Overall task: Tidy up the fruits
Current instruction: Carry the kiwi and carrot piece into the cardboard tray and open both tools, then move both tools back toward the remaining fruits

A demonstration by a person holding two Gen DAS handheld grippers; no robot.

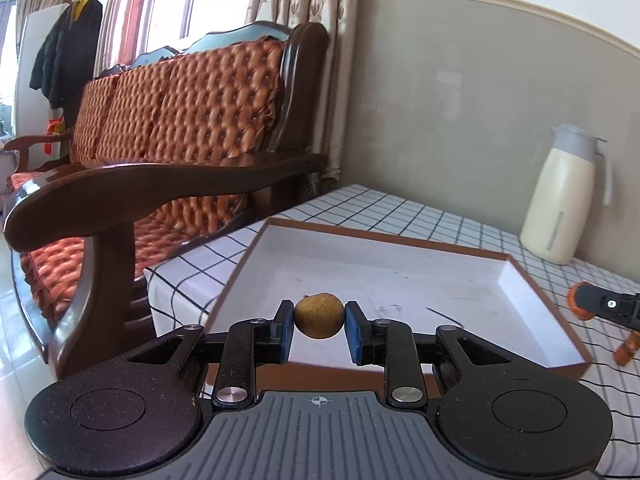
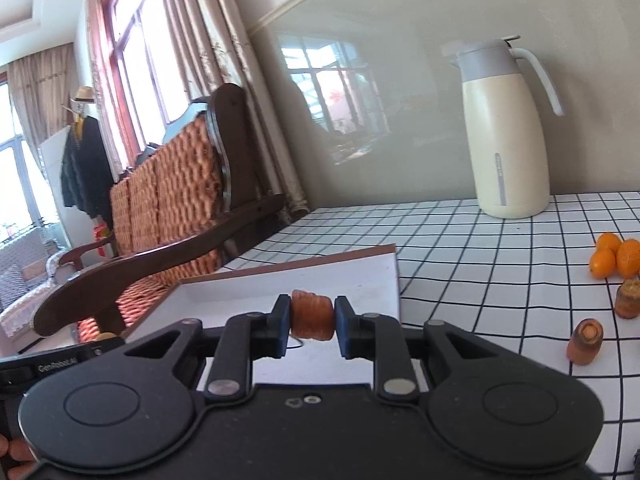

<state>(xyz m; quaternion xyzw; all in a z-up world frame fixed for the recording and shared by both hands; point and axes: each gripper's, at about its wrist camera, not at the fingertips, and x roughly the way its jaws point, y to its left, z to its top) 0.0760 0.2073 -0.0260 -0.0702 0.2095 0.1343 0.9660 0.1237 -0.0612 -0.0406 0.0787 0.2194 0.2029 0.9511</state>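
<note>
Black-and-white grid cloth (image 2: 480, 240) over the table, both views. Left gripper (image 1: 319, 320) clenched on a small brown-yellow speckled fruit (image 1: 319, 315), blue pads touching both its sides, held above the near part of a shallow white tray (image 1: 400, 276) with brown rim. Right gripper (image 2: 312, 317) clenched on an orange carrot chunk (image 2: 312, 314), held over the same tray's near right part (image 2: 360, 276).

Left wrist view only: tray seen whole, floor bare apart from scuffs and a dark mark; right of tray, tip of the other gripper with its orange chunk (image 1: 578, 300), another carrot piece (image 1: 626, 350) on the cloth below it. Carved dark wood sofa (image 1: 160, 176) with orange tufted cushions close beside the table's left edge. Pale tiled floor (image 1: 12, 360) beneath.

Right wrist view only: two carrot stubs on the cloth right of tray, one near (image 2: 585, 342), one further back (image 2: 628, 298); behind them a cluster of small oranges (image 2: 614, 258). Bottom left corner, orange blobs, too cropped to tell what.

Both views, further back: cream thermos jug (image 2: 506, 132) with grey lid and handle, standing upright on the cloth near the wall. Grey-beige glossy wall (image 2: 400, 100), window reflection visible in right view. Beige patterned curtains (image 1: 304, 0), red-framed windows, dark jacket (image 1: 66, 52) and straw hat on a stand at far left.
</note>
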